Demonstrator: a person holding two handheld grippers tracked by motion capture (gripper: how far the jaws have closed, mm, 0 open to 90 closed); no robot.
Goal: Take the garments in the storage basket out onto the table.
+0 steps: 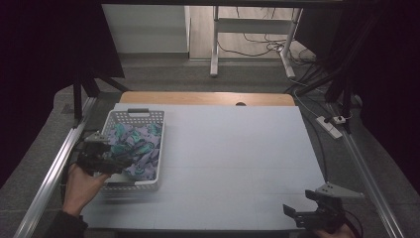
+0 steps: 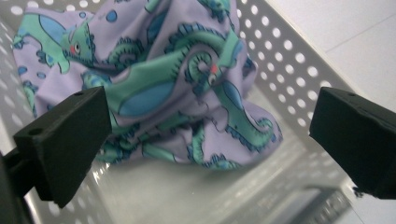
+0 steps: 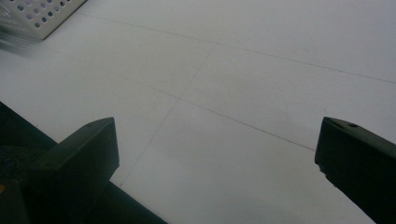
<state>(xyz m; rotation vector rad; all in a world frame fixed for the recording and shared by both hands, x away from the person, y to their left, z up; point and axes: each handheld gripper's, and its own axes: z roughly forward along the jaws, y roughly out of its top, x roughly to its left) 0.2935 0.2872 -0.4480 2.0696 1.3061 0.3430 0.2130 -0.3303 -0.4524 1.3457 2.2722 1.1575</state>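
A white perforated basket (image 1: 161, 157) stands at the left of the table and holds a crumpled lilac cloth (image 1: 137, 144) printed with teal dragons. My left gripper (image 1: 120, 159) reaches into the basket from its near left side, open, its jaws wide apart just short of the cloth (image 2: 163, 84). In the left gripper view the basket wall (image 2: 289, 60) runs behind the cloth, and nothing sits between the jaws of the left gripper (image 2: 212, 119). My right gripper (image 1: 300, 207) hovers open over the table's near right corner; the right gripper (image 3: 215, 140) looks across the bare pale mat (image 3: 261, 70).
The pale mat (image 1: 237, 148) covers the table, with a wooden strip (image 1: 208, 97) at its far edge. Metal rails (image 1: 54, 168) run along both sides. A corner of the basket (image 3: 42, 14) appears at the upper left of the right gripper view. Cables and a power strip (image 1: 331, 124) lie beyond the right rail.
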